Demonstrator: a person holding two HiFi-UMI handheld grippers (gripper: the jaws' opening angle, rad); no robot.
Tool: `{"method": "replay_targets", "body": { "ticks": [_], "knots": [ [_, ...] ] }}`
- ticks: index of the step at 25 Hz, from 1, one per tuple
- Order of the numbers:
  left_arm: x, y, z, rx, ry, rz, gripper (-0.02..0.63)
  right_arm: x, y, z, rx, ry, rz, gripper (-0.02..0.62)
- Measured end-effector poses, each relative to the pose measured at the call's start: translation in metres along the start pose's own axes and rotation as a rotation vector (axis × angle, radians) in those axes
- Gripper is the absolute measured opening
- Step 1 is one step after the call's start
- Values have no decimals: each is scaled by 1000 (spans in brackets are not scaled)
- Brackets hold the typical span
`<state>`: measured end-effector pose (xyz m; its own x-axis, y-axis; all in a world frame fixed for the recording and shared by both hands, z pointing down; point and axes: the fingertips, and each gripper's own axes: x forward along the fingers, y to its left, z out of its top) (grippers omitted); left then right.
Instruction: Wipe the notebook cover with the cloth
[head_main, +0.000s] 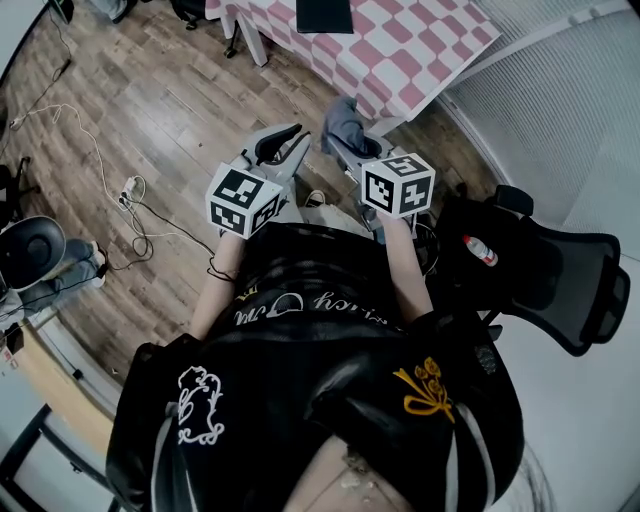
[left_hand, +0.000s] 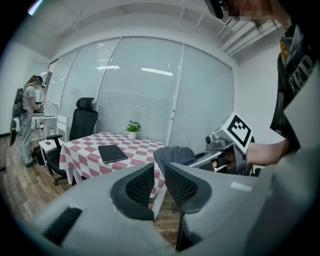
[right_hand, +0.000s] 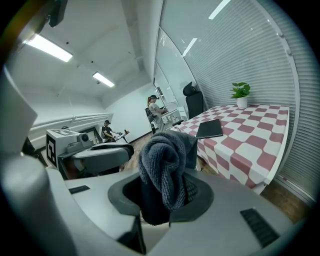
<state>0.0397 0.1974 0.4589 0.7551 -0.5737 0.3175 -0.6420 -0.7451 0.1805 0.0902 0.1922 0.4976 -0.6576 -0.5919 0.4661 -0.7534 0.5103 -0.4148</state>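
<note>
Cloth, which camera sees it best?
The right gripper view: the grey cloth fills the middle, pinched between the fingers. The head view shows only a small bunch; the left gripper view shows it sideways, farther off.

Head view steeply down over the torso (head_main: 320, 400), gripper views level, sharing distant checkered table (left_hand: 80, 150), notebook (left_hand: 112, 153)

Nothing legible tbh. The black shirt (head_main: 300, 300) has pale lettering, upside down and too creased to read; the gripper cubes (head_main: 243, 199) (head_main: 398, 183) only carry square markers.
</note>
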Motion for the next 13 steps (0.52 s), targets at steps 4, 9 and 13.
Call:
{"method": "replay_targets", "body": {
  "ticks": [4, 9, 13],
  "knots": [
    [-7, -3, 4, 5, -10, 5, 66, -2, 7, 1, -14, 0, 6, 80],
    [-9, -1, 5, 13, -11, 15, 66, -2, 7, 2, -23, 1, 11, 80],
    [-13, 5, 4, 16, -16, 36, 66, 3, 9, 3, -37, -2, 20, 80]
  ]
}}
